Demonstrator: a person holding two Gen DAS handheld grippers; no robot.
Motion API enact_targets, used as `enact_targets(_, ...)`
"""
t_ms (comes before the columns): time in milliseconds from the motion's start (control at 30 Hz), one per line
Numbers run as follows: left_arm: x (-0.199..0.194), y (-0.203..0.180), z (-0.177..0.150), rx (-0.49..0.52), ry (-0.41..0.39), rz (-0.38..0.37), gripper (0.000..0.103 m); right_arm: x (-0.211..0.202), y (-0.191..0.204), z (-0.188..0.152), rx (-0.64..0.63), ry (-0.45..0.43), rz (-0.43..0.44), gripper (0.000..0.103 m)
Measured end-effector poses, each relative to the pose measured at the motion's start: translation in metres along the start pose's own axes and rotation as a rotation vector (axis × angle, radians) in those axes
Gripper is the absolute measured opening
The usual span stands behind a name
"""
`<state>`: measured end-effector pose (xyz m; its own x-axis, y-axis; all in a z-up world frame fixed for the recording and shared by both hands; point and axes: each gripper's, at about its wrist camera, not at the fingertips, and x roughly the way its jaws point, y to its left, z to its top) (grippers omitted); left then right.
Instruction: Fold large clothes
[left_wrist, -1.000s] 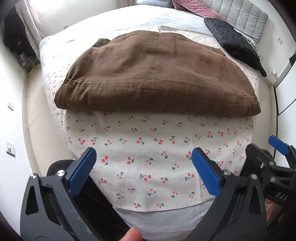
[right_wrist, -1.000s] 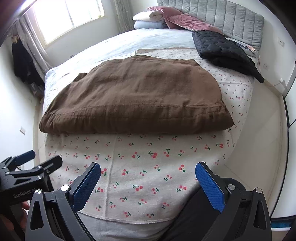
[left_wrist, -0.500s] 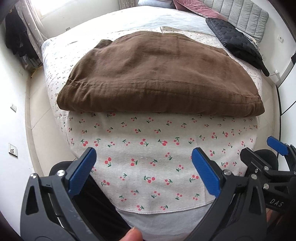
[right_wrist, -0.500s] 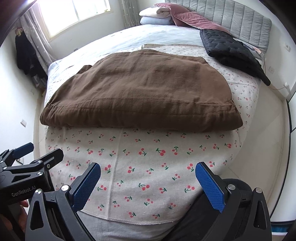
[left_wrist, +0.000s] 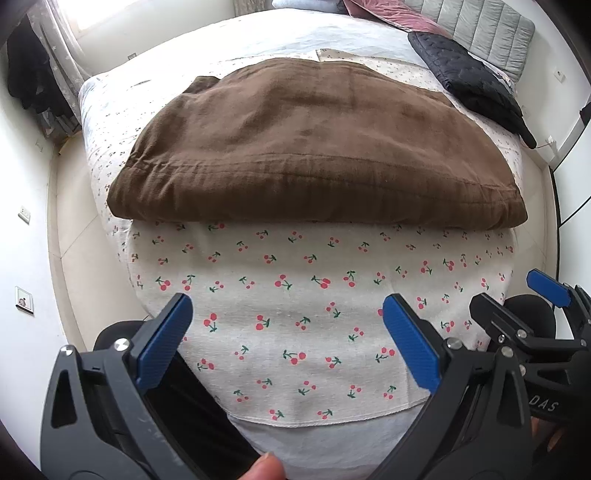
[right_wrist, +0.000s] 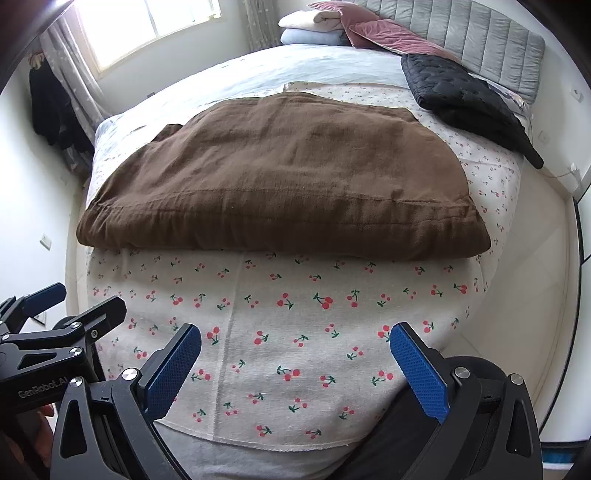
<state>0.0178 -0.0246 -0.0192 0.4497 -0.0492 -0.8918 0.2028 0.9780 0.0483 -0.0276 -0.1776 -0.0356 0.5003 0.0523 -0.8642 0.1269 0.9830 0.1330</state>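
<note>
The brown garment (left_wrist: 314, 147) lies folded flat on the bed (left_wrist: 295, 332), its thick fold edge nearest. The left gripper (left_wrist: 284, 332) and right gripper (right_wrist: 295, 365) hang wide open and empty at the near edge, apparently placed to reach that fold

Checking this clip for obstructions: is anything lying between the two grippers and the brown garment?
Nothing visible. Only bare cherry-print cloth lies between the open left gripper, the open right gripper and the brown garment. The black jacket lies off beyond it.
</note>
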Motion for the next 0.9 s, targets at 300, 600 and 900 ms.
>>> enact_targets(300, 0.0026, -0.0032, -0.0009, 0.006, 0.013, 0.003, 0.102, 0.0047, 0.0008, -0.0006, -0.001, 0.010, 0.001, 0.103)
enact_targets(600, 0.0038, -0.0049, -0.0010, 0.005, 0.018, 0.004, 0.102, 0.0059, 0.0014, -0.0010, 0.007, 0.009, 0.000, 0.103)
enact_targets(900, 0.0042, -0.0043, -0.0014, 0.006, 0.020, 0.007, 0.102, 0.0063, 0.0016, -0.0007, 0.007, 0.011, 0.001, 0.103)
